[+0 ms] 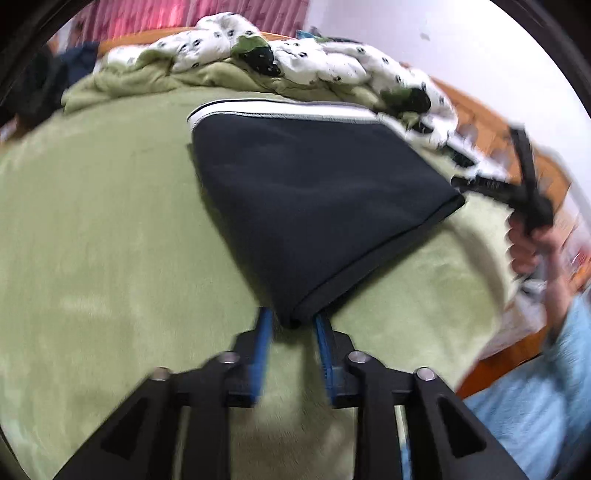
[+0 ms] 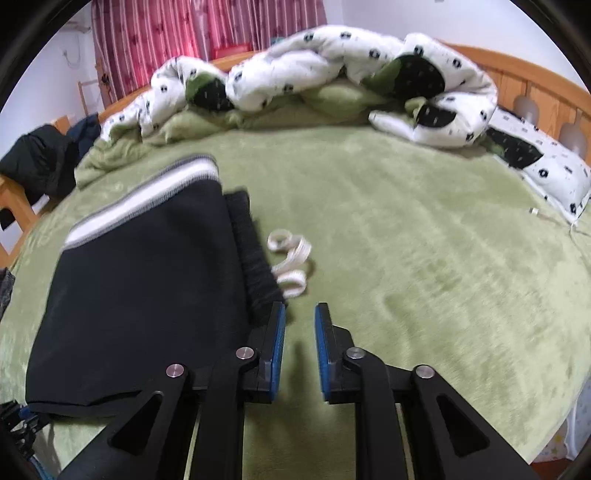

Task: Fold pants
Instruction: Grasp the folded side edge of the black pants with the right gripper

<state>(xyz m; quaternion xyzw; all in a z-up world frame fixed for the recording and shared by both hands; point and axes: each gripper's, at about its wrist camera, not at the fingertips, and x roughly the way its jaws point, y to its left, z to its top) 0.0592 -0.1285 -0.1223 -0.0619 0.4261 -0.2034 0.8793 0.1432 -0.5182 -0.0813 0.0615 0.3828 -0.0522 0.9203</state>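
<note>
The black pants (image 1: pixel 314 192) lie folded into a flat block on the green blanket (image 1: pixel 92 229), a white and grey side stripe (image 1: pixel 280 110) along the far edge. My left gripper (image 1: pixel 291 317) is open, its blue pads on either side of the near corner of the fold. In the right wrist view the pants (image 2: pixel 140 295) lie at the left, with a white drawstring (image 2: pixel 291 262) curled beside the waistband. My right gripper (image 2: pixel 299 314) is open and empty, just right of the pants' edge. It shows blurred in the left wrist view (image 1: pixel 524 184).
A rumpled white and green duvet (image 2: pixel 332 74) lies across the far side of the bed, before a wooden headboard (image 2: pixel 535 81). A pillow (image 2: pixel 535 162) lies at the right. Dark clothes (image 2: pixel 40 162) hang at the left edge. Red curtains (image 2: pixel 184 33) hang behind.
</note>
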